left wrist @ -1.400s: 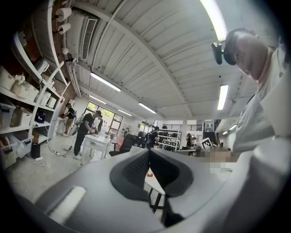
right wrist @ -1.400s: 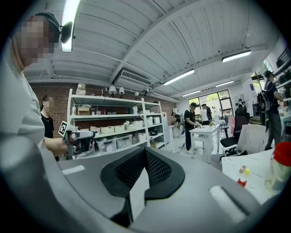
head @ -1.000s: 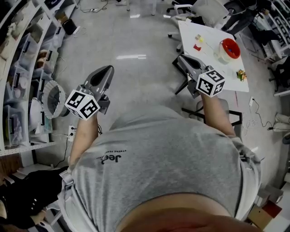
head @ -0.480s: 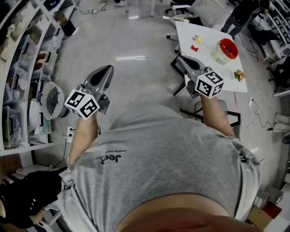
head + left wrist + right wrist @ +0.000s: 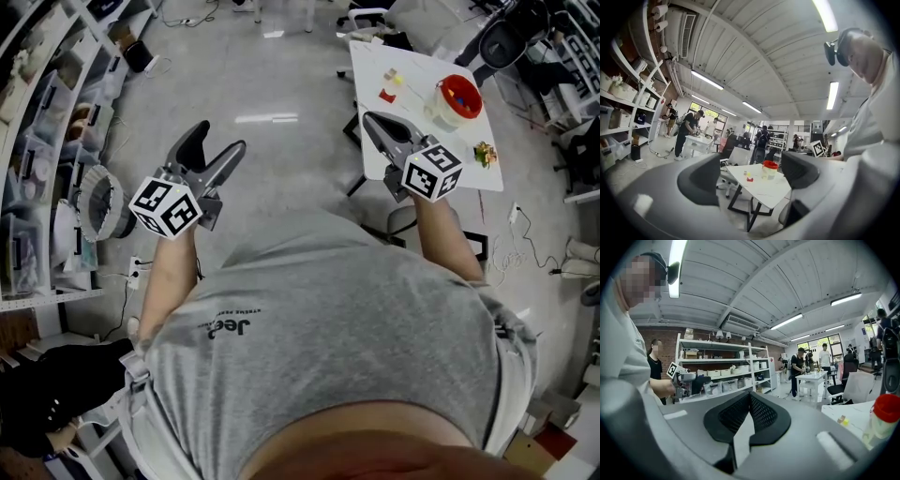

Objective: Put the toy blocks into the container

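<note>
Wide-splayed and empty, the left claw has just been opening its jaws, while the right claw is clenched on nothing. A person in a grey shirt holds both roughly level. Ahead stands the white table, and neither claw touches anything on it.

The container stands upright on the table, long axis vertical and red top uppermost. A red block and a yellow block lie just beside each other on the table, apart from the container. They are too small to tell which way they point.

Only the head view shows a multicoloured toy near the table's right edge. Only the left gripper view shows the table's dark legs. Only the right gripper view shows shelving stacked with boxes.
</note>
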{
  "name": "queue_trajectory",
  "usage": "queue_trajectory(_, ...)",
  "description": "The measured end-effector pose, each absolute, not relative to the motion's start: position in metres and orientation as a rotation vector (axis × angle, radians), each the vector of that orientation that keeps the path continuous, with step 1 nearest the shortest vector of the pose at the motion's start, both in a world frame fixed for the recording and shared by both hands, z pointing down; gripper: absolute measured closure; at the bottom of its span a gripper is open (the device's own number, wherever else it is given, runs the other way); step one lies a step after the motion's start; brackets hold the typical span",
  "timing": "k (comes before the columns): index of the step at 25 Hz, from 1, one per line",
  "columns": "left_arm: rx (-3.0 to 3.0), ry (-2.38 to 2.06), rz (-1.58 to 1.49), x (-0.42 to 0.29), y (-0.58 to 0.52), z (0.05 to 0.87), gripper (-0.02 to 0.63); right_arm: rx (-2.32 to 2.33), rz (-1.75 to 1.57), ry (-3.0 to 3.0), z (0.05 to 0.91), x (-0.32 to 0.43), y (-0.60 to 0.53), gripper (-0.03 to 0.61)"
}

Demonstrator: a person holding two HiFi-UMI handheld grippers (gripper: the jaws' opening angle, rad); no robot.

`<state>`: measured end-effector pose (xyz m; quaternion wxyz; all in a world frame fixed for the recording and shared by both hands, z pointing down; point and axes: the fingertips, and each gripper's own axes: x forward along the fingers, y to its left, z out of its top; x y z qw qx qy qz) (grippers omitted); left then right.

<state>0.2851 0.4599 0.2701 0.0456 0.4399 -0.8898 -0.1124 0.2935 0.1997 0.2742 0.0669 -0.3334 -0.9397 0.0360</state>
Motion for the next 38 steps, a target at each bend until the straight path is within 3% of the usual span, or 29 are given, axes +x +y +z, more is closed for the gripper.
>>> queue_trajectory(9, 1.329, -2.694, -0.346, 0.288, 0.402, 0.278, 0.175, -1.023, 0.146, -2.833, 0.282, 0.287, 0.149, 0.574)
queue_trajectory(16, 1.328, -2.67, -0.346, 0.249, 0.407, 0.285, 0.176, -1.003, 0.166, -2.816, 0.291, 0.249, 0.153, 0.574)
queue_trajectory(22, 1.422, -2.63, -0.356, 0.16, 0.419, 0.298, 0.176, -0.932, 0.117, -2.838, 0.296, 0.176, 0.17, 0.574)
queue_trajectory(32, 1.638, -2.512, -0.322, -0.046, 0.444, 0.273, 0.176, -0.712, 0.128, -2.883, 0.279, 0.011, 0.205, 0.574)
queue_trajectory(38, 1.731, -2.437, -0.311, -0.118, 0.44, 0.273, 0.176, -0.632, 0.143, -2.882, 0.283, -0.053, 0.211, 0.574)
